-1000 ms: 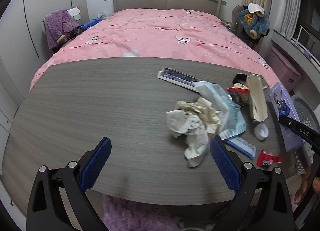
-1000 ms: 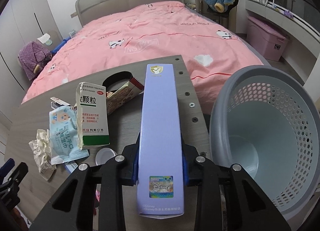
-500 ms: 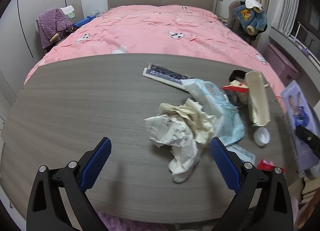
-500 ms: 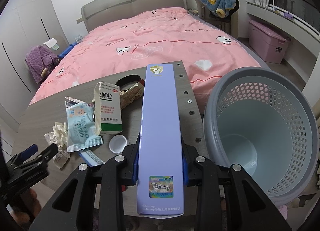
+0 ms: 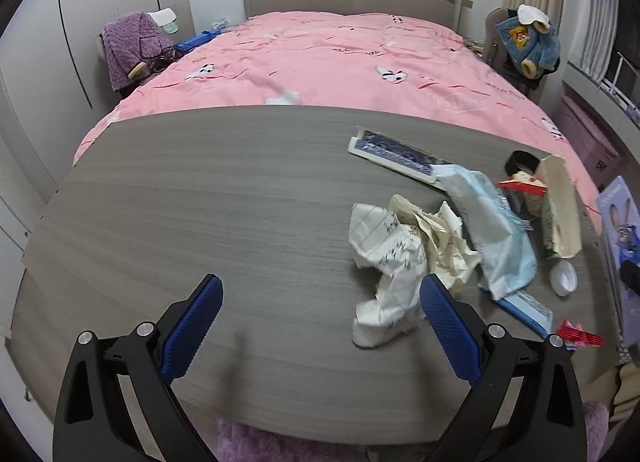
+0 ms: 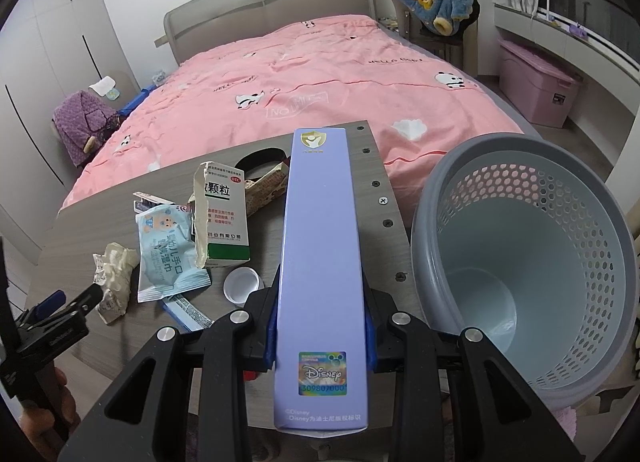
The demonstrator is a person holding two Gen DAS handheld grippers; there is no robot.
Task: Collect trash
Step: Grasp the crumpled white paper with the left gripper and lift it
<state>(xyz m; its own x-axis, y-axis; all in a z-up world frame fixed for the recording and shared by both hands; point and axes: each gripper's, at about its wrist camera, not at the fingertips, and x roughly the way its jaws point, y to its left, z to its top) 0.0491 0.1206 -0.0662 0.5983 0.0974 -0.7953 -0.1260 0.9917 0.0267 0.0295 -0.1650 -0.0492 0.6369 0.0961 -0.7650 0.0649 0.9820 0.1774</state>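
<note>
Over the desk's [image 5: 200, 221] right edge | right gripper [image 6: 322, 326] clamped on the long purple box [image 6: 320, 246], beside the grey basket [image 6: 532, 262] | left gripper [image 5: 320, 322] spread wide, holding nothing, above the near edge | crumpled paper [image 5: 400, 258] just by its right finger | wipes packet [image 6: 168, 250], medicine carton [image 6: 224, 217], white cap [image 6: 241, 284] toward the right edge
</note>
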